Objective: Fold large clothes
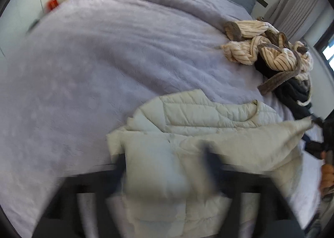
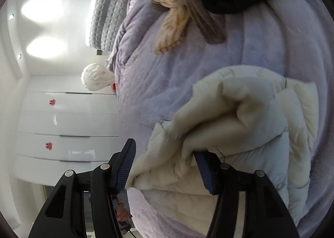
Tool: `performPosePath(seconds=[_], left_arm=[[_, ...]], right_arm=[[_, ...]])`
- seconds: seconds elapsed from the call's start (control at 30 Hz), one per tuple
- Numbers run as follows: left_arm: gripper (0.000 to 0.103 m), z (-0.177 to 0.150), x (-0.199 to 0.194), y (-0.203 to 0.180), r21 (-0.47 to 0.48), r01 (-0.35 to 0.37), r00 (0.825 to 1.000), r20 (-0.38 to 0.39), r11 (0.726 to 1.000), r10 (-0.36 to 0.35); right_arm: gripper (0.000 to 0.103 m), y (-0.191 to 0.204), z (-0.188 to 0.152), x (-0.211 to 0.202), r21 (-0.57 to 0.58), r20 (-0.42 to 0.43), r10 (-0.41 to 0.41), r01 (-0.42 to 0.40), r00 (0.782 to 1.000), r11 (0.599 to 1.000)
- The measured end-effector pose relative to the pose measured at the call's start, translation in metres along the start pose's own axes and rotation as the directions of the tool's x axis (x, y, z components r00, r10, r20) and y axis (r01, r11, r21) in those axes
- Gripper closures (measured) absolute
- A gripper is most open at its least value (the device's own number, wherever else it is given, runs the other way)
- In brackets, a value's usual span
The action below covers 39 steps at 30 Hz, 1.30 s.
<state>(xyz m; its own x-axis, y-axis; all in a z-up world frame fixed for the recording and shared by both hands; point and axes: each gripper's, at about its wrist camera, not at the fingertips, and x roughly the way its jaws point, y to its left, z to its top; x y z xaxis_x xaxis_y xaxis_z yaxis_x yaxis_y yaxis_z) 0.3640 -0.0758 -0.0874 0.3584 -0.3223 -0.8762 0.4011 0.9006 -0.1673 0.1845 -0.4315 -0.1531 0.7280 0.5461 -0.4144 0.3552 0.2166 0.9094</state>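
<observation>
Lying bunched on fuzzy lavender bed cover (image 1: 104, 60): cream quilted puffy jacket (image 1: 200, 117). Right tool (image 2: 167, 167) gaping wide around jacket fold; left tool (image 1: 165, 165) blurred, grip indeterminable.

A cream quilted puffer jacket (image 1: 198, 117) lies at the near edge of a lavender-covered bed (image 1: 104, 60), its collar opening facing away and its lower part bunched and lifted. In the right wrist view the jacket (image 2: 240, 112) is rumpled into thick puffy folds. Farther along the bed's right side sits an unfolded heap: a cream-and-brown striped garment (image 1: 271, 50) over dark clothing (image 1: 292, 96).
</observation>
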Motion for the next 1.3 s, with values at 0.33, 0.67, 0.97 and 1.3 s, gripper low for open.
performPosePath(seconds=[0.33, 0.67, 0.97, 1.3], left_arm=[[0.026, -0.013, -0.029, -0.015, 0.083, -0.029, 0.995, 0.098, 0.996, 0.021], [0.039, 0.009, 0.065, -0.017, 0.024, -0.073, 0.997, 0.04, 0.997, 0.073], [0.038, 0.025, 0.117, -0.01, -0.032, -0.143, 0.989, 0.026, 0.989, 0.143], [0.038, 0.035, 0.128, -0.008, -0.044, -0.175, 0.984, 0.009, 0.984, 0.176]], right_arm=[[0.085, 0.014, -0.022, -0.022, -0.191, 0.03, -0.279, 0.279, 0.96, 0.941], [0.085, -0.002, 0.005, 0.021, -0.35, 0.135, -0.527, 0.538, 0.839, 0.766], [0.089, -0.027, 0.034, 0.043, -0.309, 0.166, -0.579, 0.6, 0.798, 0.738], [0.09, -0.043, 0.046, 0.059, -0.26, 0.166, -0.611, 0.632, 0.774, 0.73]])
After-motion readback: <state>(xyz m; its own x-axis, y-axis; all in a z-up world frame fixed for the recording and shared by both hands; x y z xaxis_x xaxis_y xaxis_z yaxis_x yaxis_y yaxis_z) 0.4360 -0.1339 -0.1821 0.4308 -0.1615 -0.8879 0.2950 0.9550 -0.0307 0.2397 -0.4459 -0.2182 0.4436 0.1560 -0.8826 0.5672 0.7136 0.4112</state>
